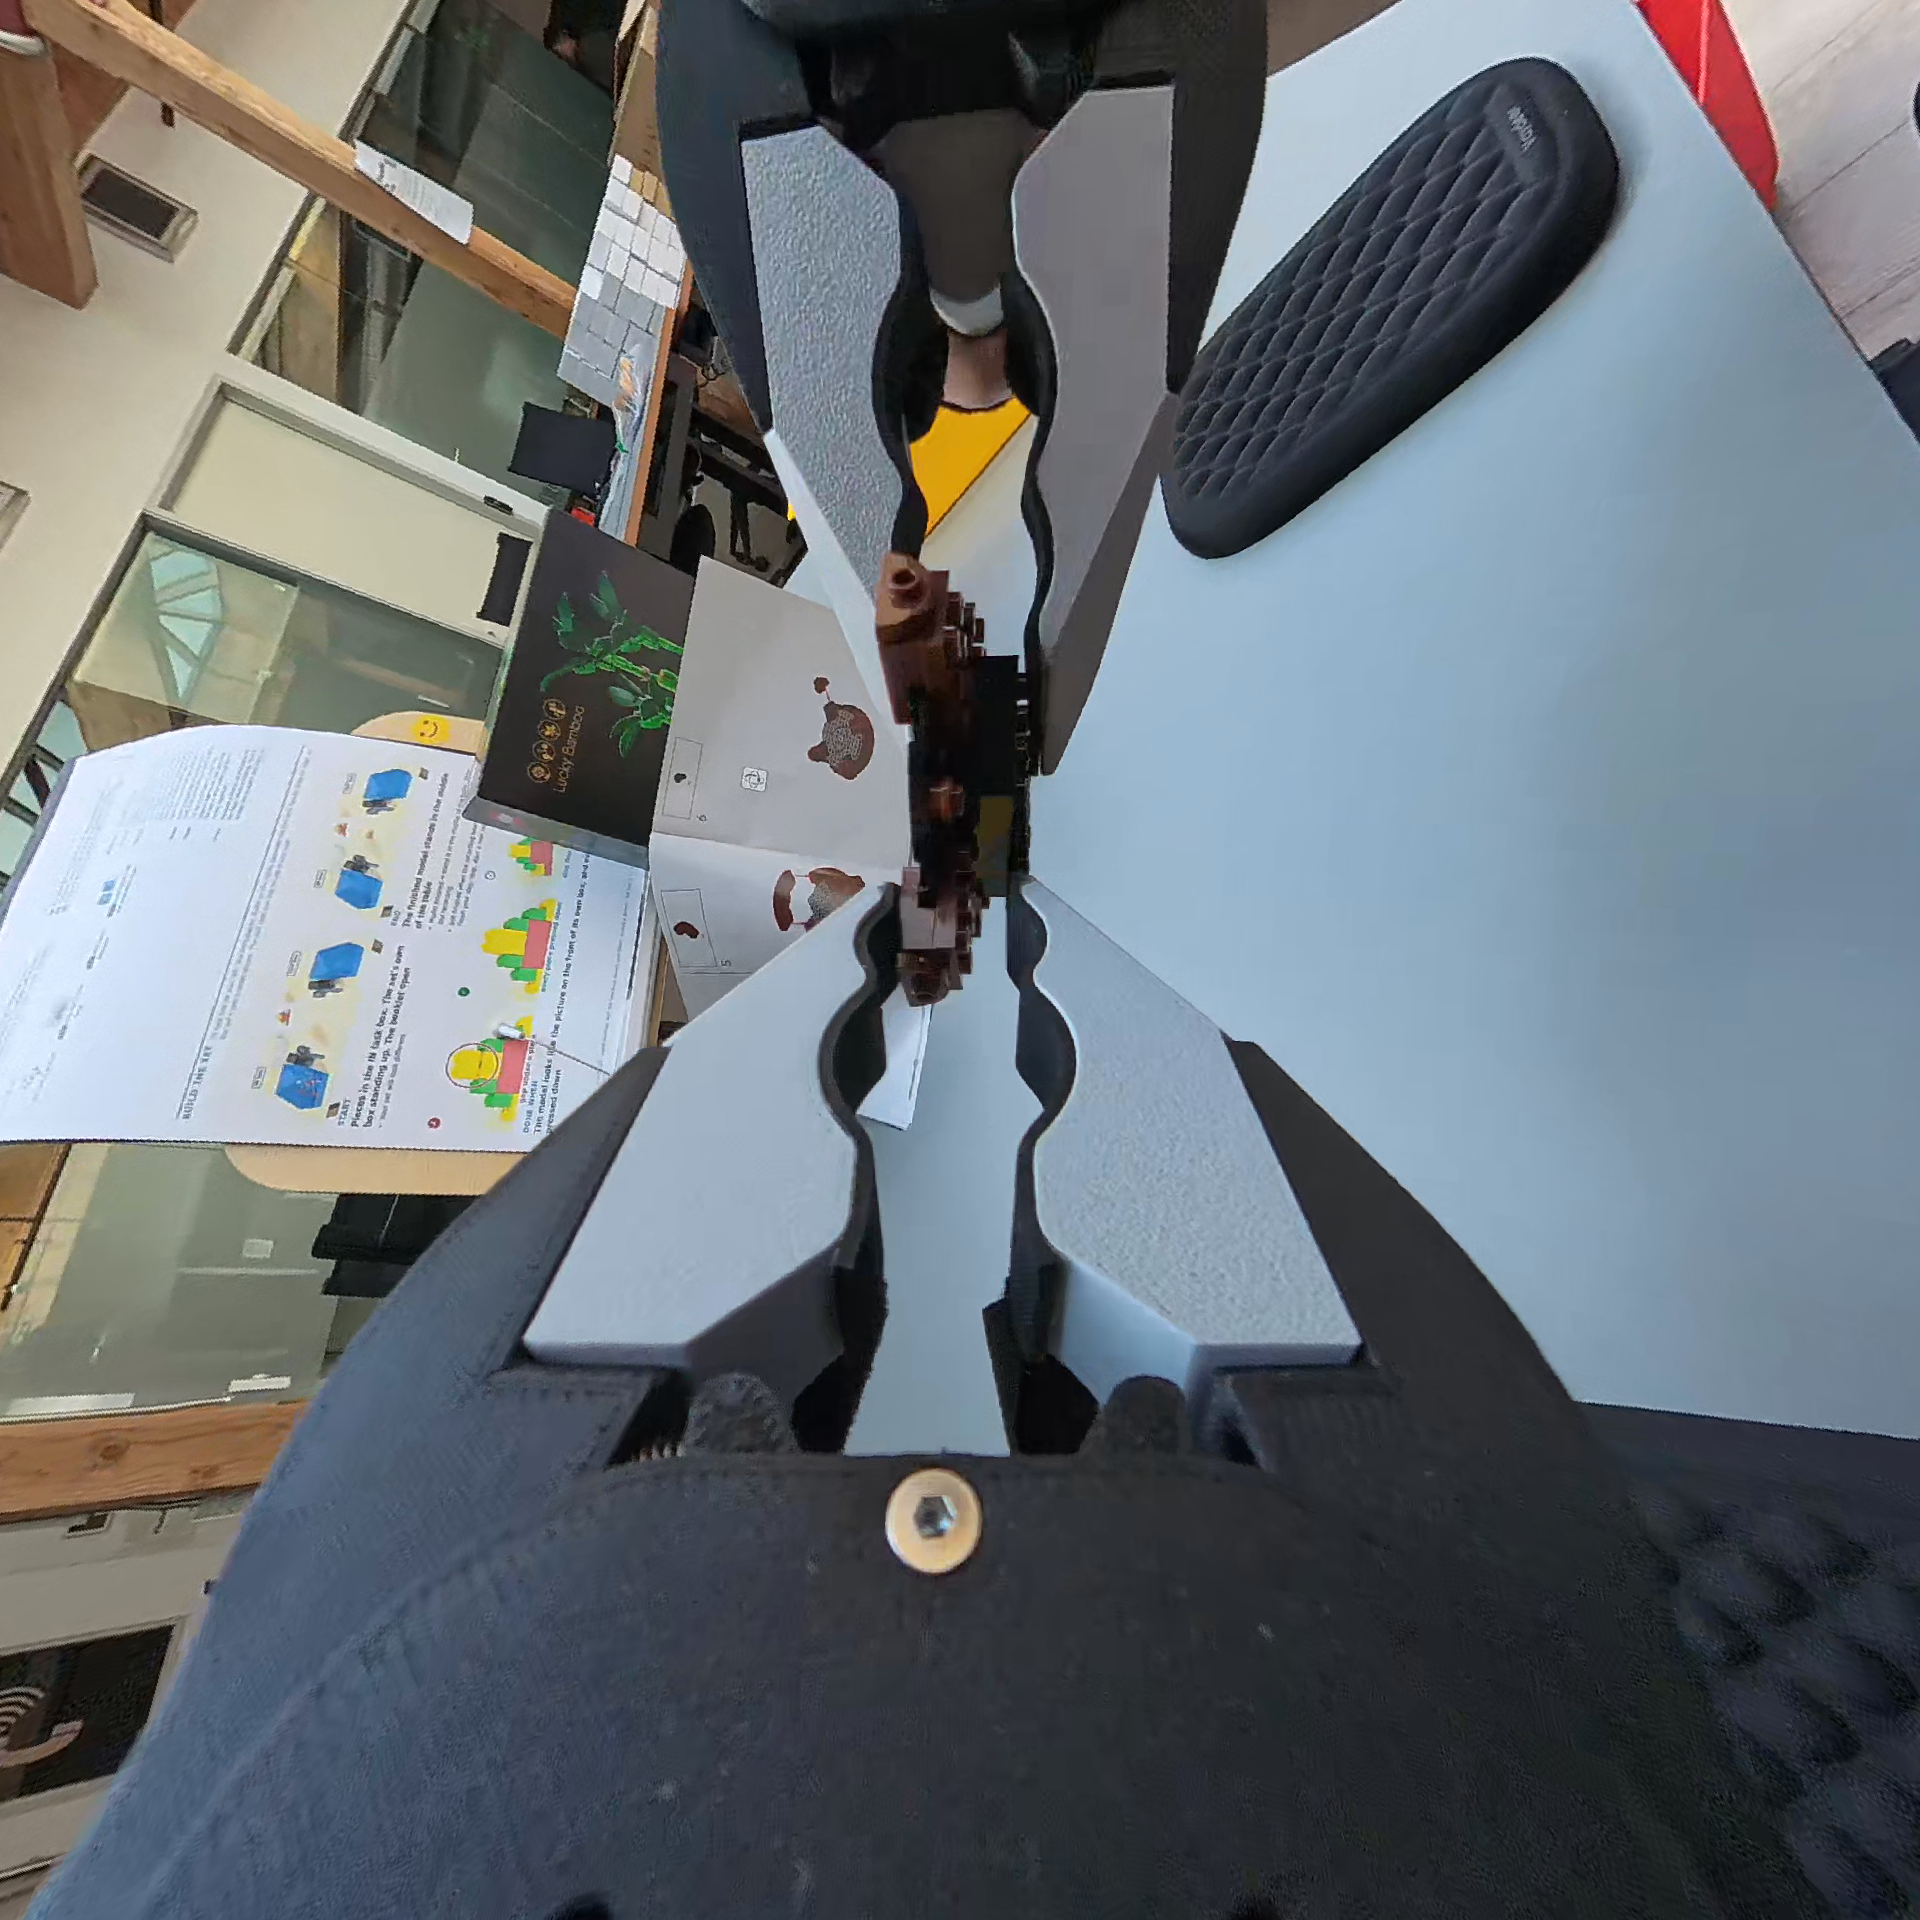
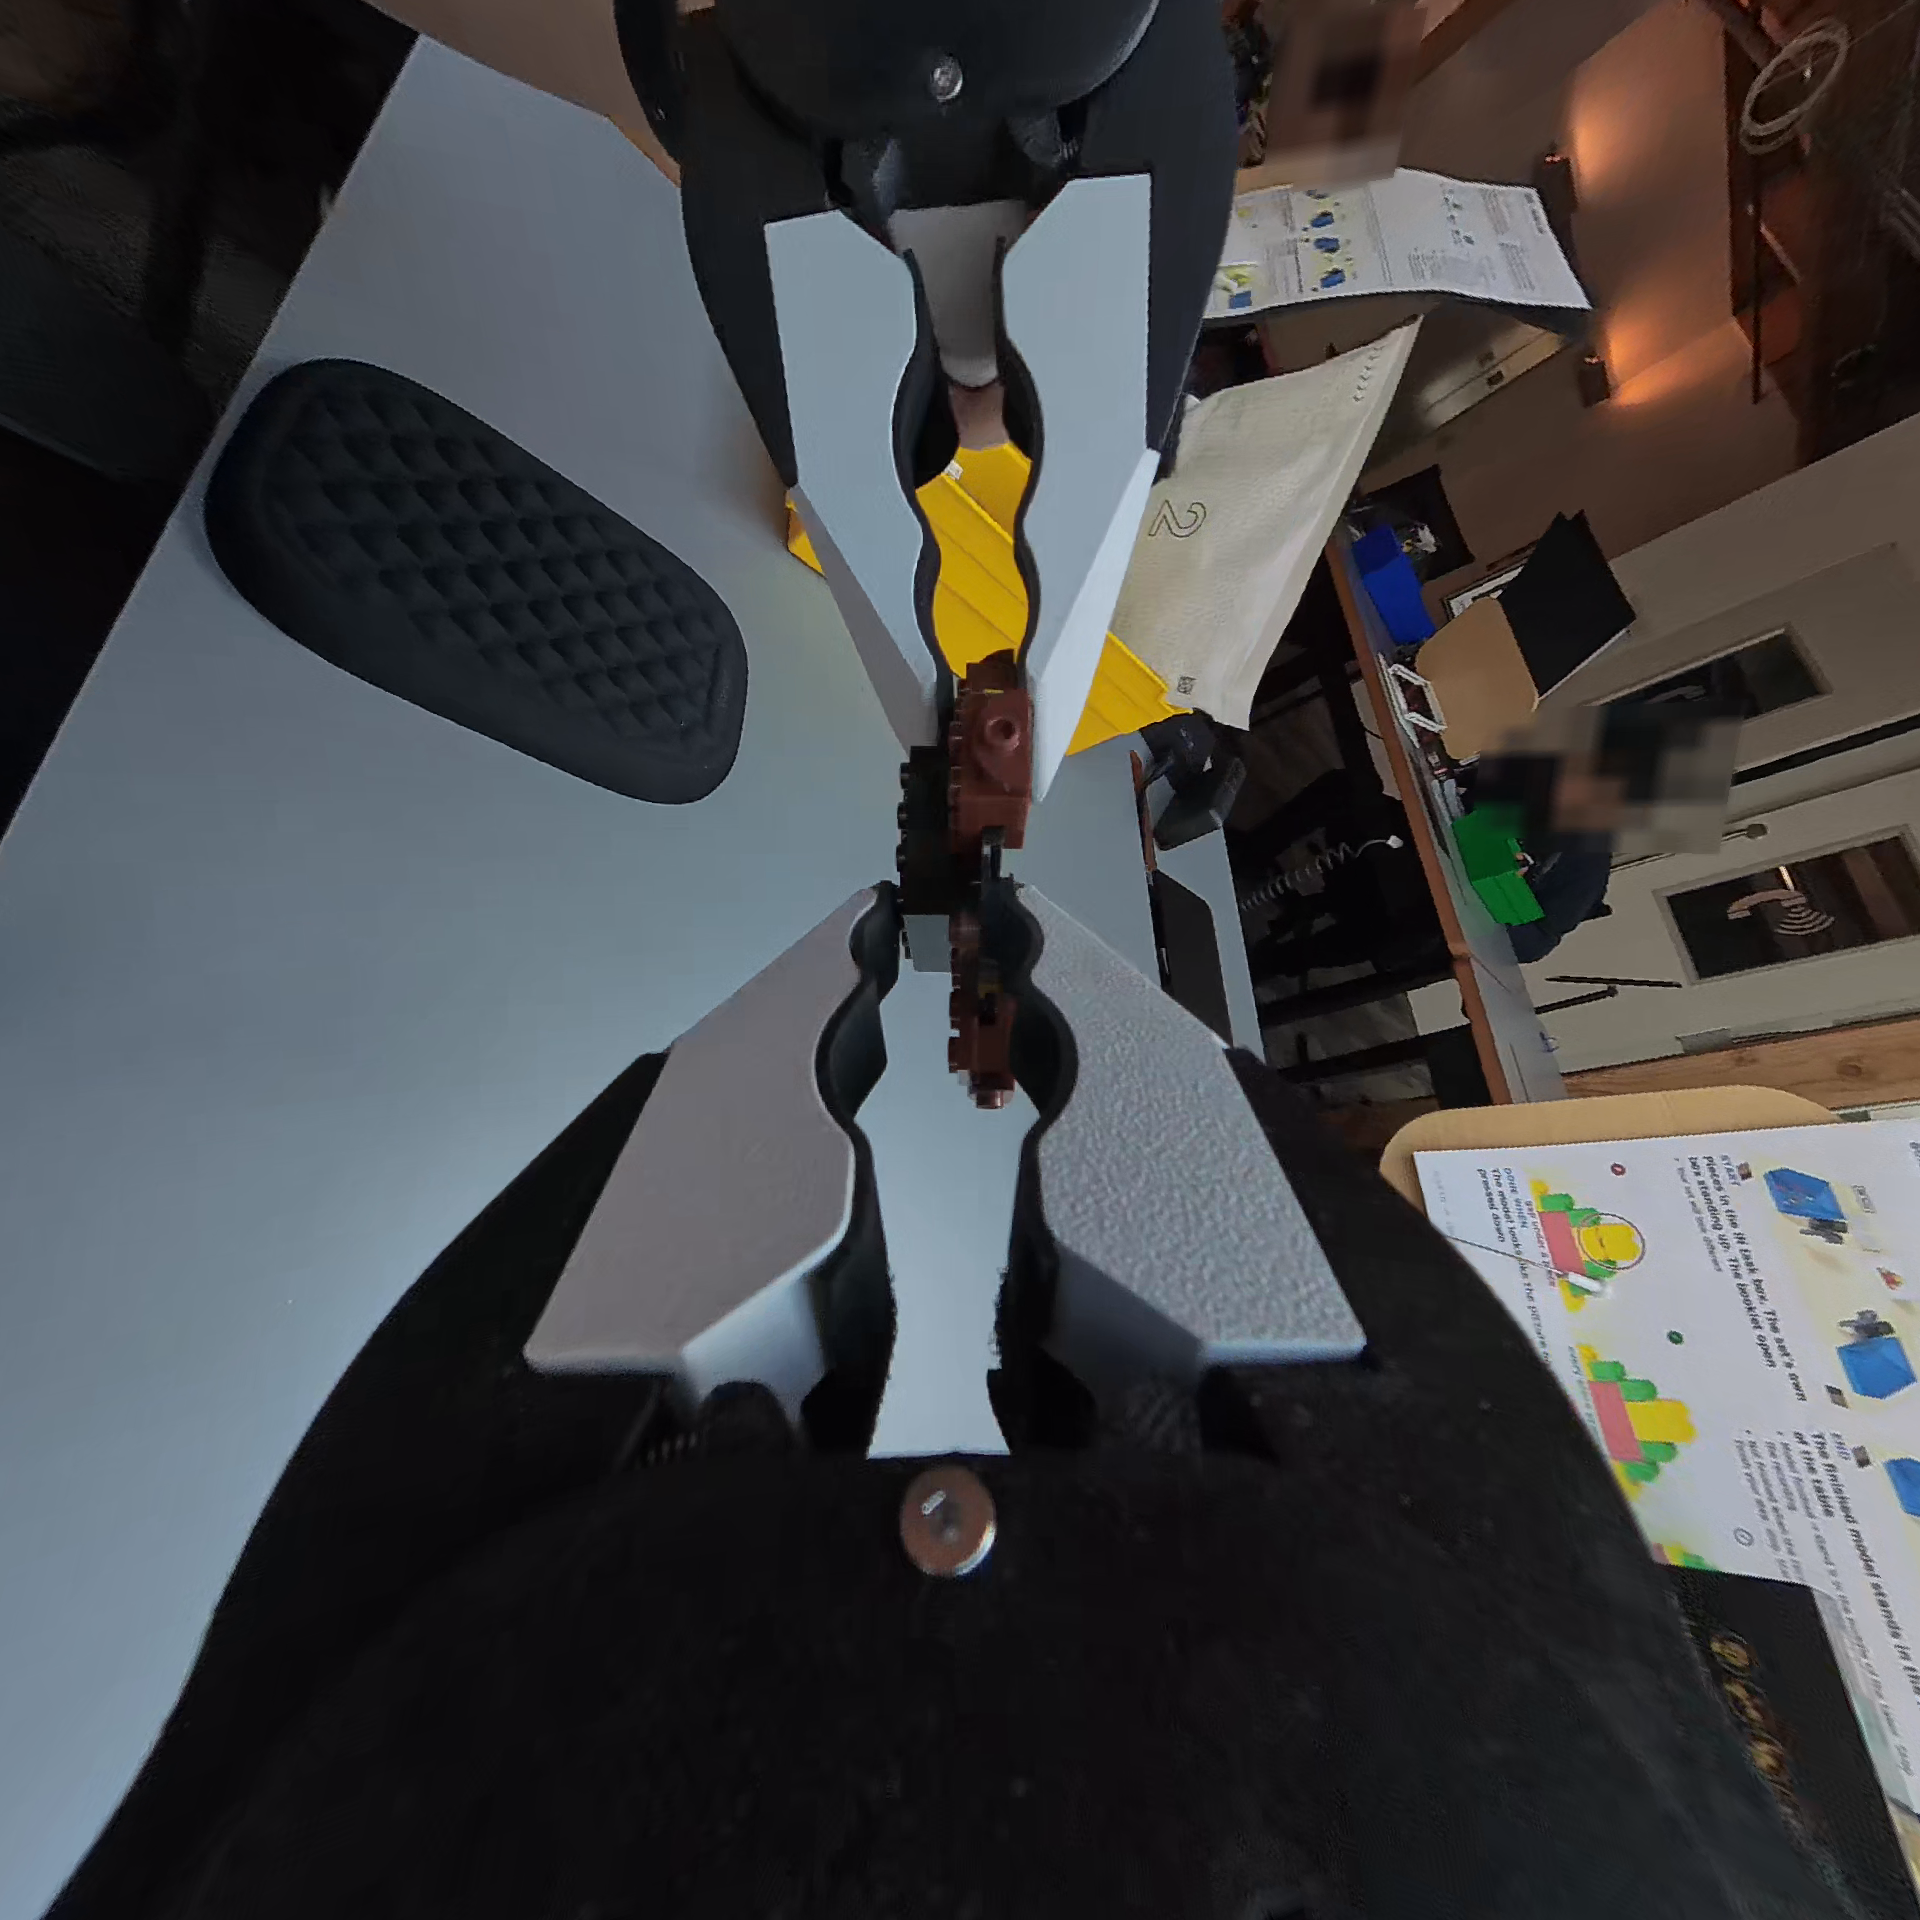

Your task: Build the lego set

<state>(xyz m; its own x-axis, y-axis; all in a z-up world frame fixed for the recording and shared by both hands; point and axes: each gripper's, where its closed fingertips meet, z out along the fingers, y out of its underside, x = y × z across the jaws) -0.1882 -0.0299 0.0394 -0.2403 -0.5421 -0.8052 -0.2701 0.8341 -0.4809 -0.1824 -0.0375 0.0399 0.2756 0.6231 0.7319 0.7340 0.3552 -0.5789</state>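
Note:
A brown and black lego assembly hangs above the white table, held from both ends. My left gripper is shut on its near end in the left wrist view. The right gripper faces it from the top of that view, shut on the far end. In the right wrist view my right gripper is shut on the near end of the assembly. The left gripper clamps the brown end opposite. A round stud hole shows on the brown end piece.
A black quilted pad lies on the table and also shows in the right wrist view. A yellow tray and a white paper bag lie beyond the grippers. An open booklet, the black set box and a printed sheet stand at the table's side. My left and right fingertips are right by each other.

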